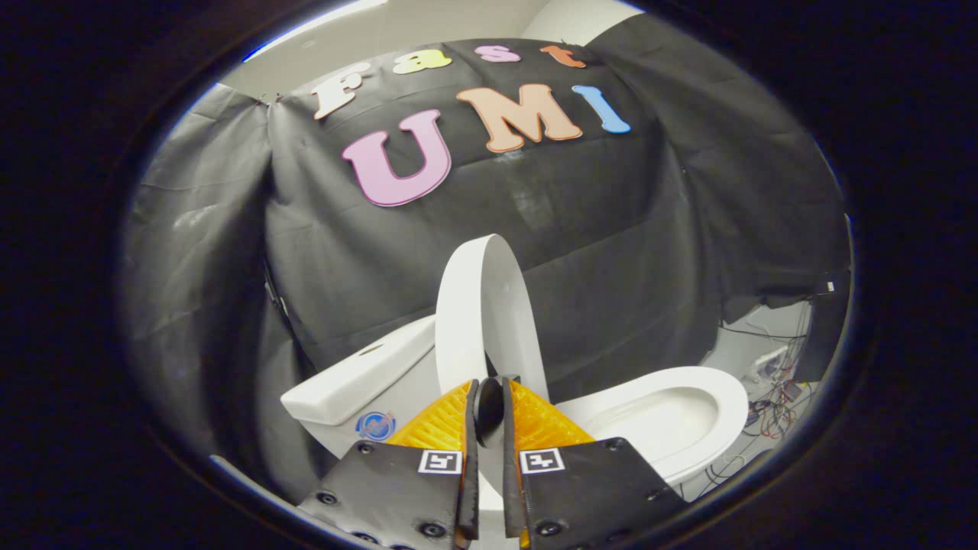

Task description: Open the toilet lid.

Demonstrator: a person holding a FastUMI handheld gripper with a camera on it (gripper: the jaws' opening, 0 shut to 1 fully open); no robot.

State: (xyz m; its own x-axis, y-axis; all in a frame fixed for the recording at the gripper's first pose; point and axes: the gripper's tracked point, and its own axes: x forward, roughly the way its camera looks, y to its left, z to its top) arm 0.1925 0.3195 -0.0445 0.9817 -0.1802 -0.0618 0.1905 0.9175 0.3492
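Tongs pinched narrow on the edge of the toilet lid, lid raised near upright at 12 o'clock just ahead. Risk: thin grip slips and the lid slams onto the bowl.

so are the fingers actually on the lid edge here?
Touching. The gripper view shows the gripper shut on the raised lid: its white edge runs down into the narrow slot between the fingers, both pads against it, no gap visible.

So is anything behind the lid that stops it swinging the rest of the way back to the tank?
Nothing visible. The lid stands raised just ahead of the nearly closed jaws, the tank beside it, black cloth beyond.
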